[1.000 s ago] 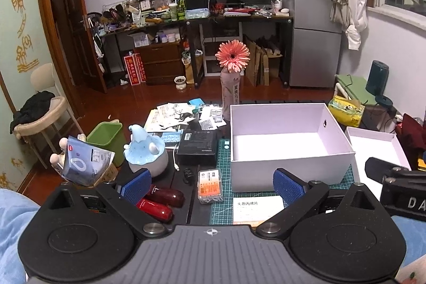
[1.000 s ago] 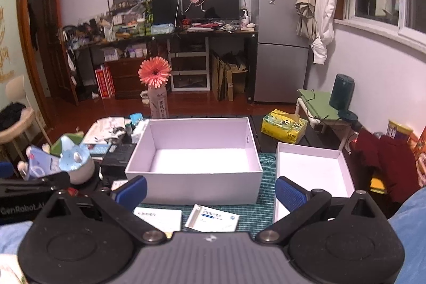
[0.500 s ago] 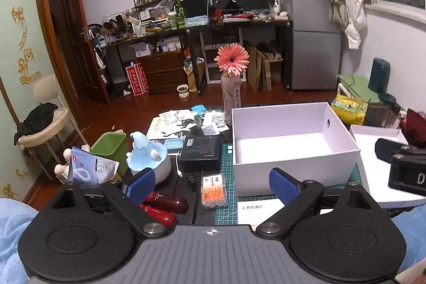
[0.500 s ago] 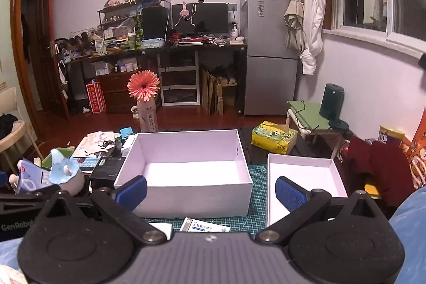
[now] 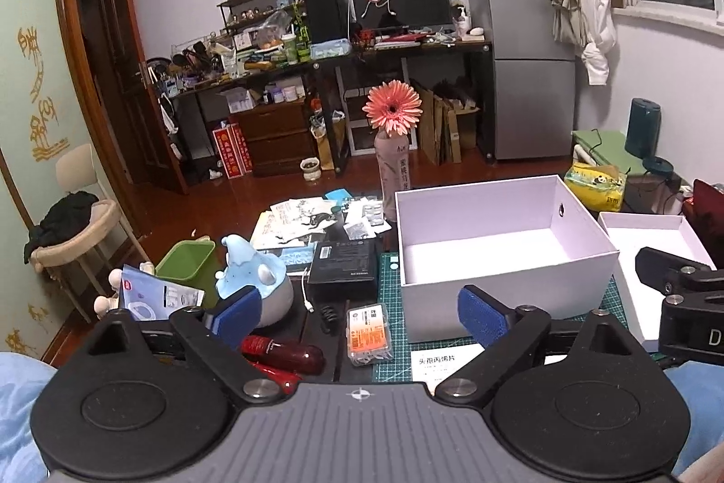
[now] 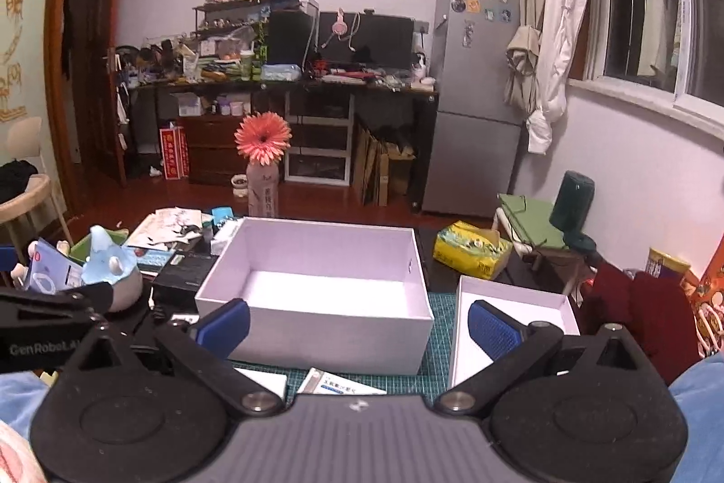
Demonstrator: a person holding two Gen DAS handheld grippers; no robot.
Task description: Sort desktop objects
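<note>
Clearly, the small items were gathered before the left gripper (image 5: pixel 357 308), whose jaws were opening with nothing held: the red tubes (image 5: pixel 283 351) crosswise, then the orange case (image 5: pixel 369 329) lengthwise. Further right, the white box (image 6: pixel 316 293) faced the right gripper (image 6: pixel 357 324), seen wide and empty.

A tall grey two-door fridge (image 5: pixel 516 44) stands against the far wall. Beside it, a dark cluttered desk (image 5: pixel 326 53) holds a black monitor (image 5: pixel 402 3).
</note>
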